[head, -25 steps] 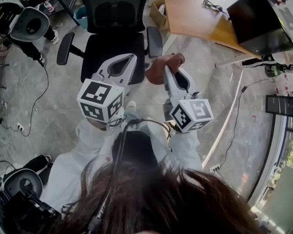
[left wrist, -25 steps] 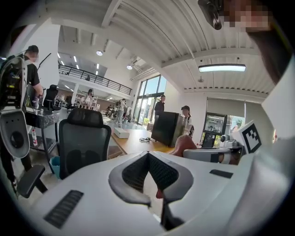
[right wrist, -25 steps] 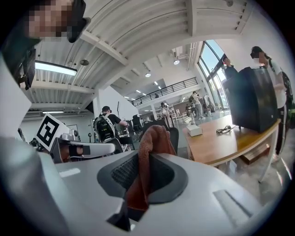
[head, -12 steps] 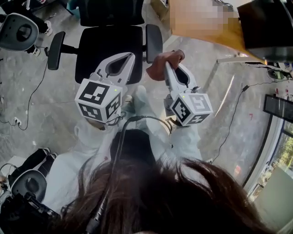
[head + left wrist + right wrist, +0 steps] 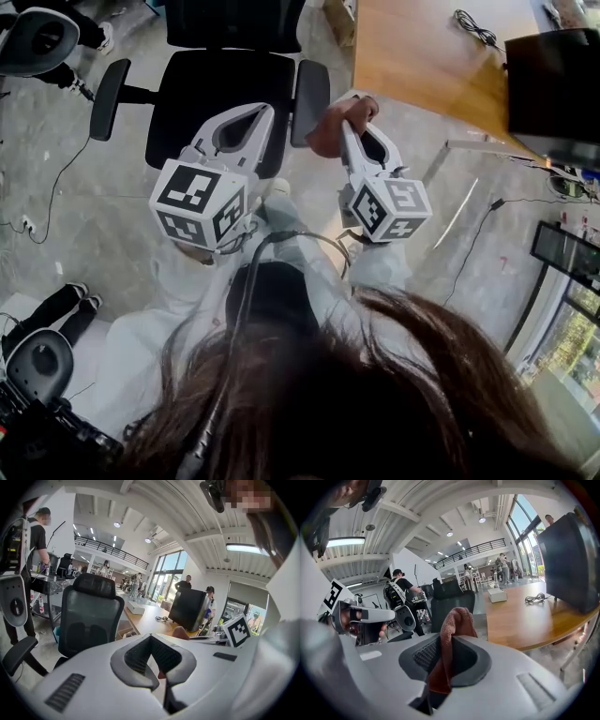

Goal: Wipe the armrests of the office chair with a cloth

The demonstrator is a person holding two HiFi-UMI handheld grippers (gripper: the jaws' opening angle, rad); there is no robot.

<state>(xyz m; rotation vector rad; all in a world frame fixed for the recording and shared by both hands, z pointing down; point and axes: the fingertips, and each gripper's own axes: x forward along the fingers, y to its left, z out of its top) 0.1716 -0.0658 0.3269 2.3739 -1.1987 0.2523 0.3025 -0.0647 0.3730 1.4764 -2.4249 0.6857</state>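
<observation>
clamping the reddish-brown cloth [image 5: 457, 623] between its jaws, right gripper [image 5: 347, 131] hung just beside the office chair [image 5: 220, 94] armrest [image 5: 310, 89] nearer the desk [image 5: 422, 56]; left gripper [image 5: 265, 114] jaws together, empty, above the seat.

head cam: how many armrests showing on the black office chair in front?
2. One armrest sticks out at the seat's picture-left side; the second armrest is at its picture-right side, right beside the cloth. Neither is hidden.
</observation>
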